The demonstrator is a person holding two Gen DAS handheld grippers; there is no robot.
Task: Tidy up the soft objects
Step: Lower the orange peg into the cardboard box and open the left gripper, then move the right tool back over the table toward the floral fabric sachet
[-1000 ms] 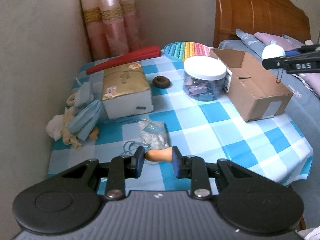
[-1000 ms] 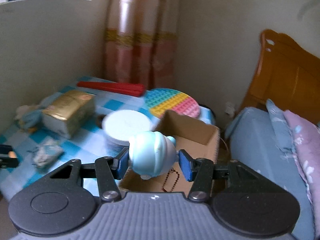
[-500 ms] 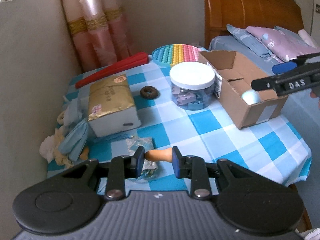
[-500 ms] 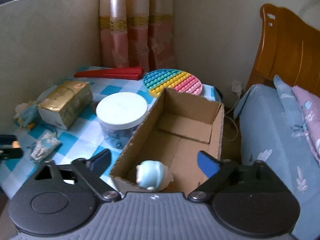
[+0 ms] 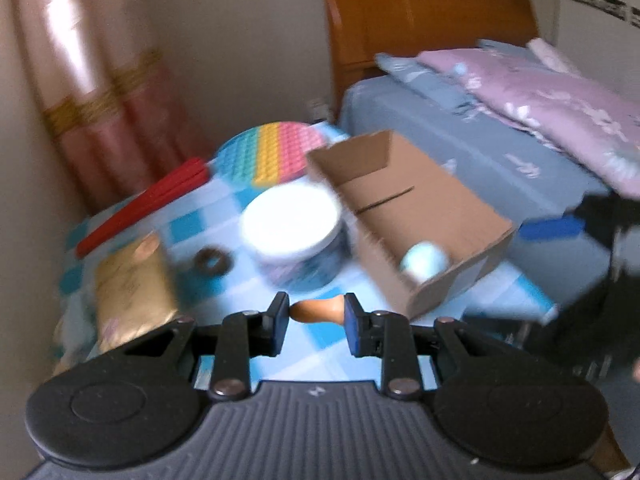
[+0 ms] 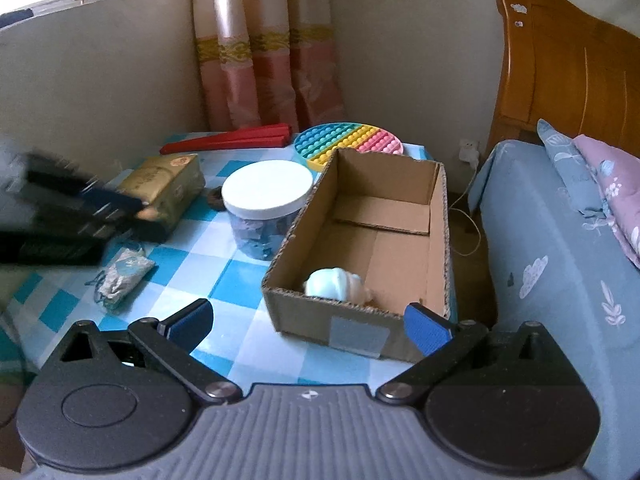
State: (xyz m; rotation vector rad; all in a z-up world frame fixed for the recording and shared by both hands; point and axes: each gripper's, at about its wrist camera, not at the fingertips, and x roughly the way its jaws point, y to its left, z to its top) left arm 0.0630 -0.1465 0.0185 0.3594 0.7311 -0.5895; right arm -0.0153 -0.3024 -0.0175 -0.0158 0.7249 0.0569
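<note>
Though airborne, orange toy [image 5: 317, 310] between jaws

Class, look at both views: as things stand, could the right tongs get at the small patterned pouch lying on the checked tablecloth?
Probably yes. The right tongs are open and hold nothing, and the pouch lies uncovered on the tablecloth. The left tongs hang beyond it, not over it.

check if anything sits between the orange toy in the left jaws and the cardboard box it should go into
The white-lidded jar stands against the left wall of the cardboard box, on the side the left gripper comes from with the orange toy. The box is open-topped and holds only a pale blue toy, so passing over the jar looks workable.
</note>
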